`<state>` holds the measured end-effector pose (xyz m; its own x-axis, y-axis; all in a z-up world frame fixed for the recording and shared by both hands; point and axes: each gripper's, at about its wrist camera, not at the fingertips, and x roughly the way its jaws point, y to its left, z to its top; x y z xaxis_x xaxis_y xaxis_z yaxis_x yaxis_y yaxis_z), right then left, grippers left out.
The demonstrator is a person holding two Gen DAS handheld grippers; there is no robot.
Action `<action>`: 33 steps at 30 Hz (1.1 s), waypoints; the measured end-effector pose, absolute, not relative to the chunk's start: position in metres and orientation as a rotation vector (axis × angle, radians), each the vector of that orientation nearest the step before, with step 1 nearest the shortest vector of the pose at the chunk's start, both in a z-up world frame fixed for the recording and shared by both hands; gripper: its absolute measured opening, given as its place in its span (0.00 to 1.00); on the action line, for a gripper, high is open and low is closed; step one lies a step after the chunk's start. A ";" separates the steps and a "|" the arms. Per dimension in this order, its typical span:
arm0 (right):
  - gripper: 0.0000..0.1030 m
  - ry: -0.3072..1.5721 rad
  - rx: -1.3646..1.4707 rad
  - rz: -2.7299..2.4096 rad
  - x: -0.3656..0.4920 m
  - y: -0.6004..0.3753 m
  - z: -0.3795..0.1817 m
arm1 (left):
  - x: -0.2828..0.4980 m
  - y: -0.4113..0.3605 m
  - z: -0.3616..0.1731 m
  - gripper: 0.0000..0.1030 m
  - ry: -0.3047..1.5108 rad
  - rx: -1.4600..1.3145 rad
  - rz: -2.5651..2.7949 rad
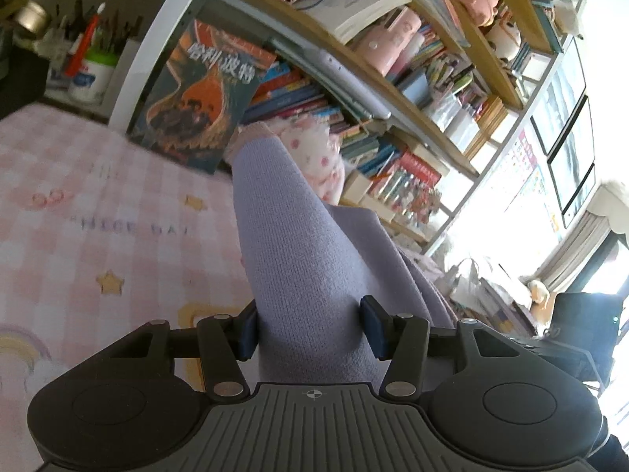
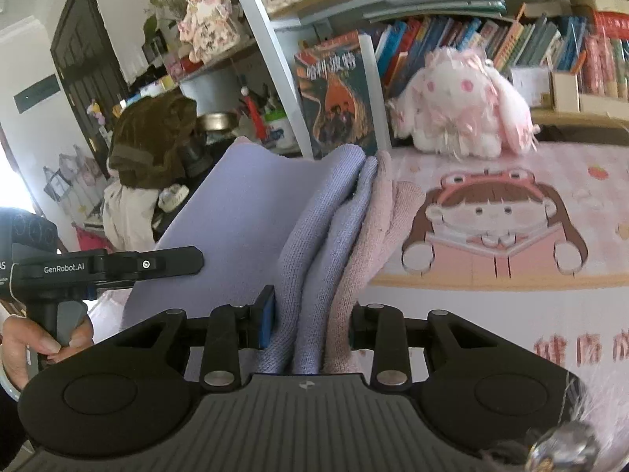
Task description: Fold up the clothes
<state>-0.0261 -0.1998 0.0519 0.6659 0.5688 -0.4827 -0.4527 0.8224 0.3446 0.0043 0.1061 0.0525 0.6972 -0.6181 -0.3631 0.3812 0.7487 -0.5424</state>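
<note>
Gripping a lavender knit garment, the left tool holds the fabric bunched between its blue-padded fingers, the cloth rising from the jaws in a thick roll toward the bookshelf. The right tool clamps gathered folds of the same lavender knit garment together with a pale pink knit layer, both pressed between its fingers; only the left blue pad shows, the other being hidden by cloth. The garment hangs lifted between the two tools above a pink checked bed sheet printed with stars, a rainbow and faint lettering too blurred to read with certainty.

Readable writing is sparse — "GenRobot.AI" appears in white on the black body of the left tool as seen from the right wrist camera, where the person's left hand wraps its grip. A hardcover book stands propped against the white shelf post, its cover bearing the Chinese title "哈利·波特" above an orange phoenix illustration; the same book shows from the right wrist view beside a white and pink plush rabbit. Under the rabbit lies a cartoon print of a girl reading, and large red Chinese characters run along the lower edge, cut off by the frame.
</note>
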 end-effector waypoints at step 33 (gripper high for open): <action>0.30 0.669 0.121 0.462 0.213 -0.166 0.006 | 0.223 0.107 -0.011 0.50 0.615 -0.537 -0.414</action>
<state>0.2129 -0.1655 0.0056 0.6874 0.4500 -0.5701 -0.3735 0.8922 0.2539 0.2233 0.1071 -0.0110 0.7440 -0.5126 -0.4286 0.2048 0.7855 -0.5840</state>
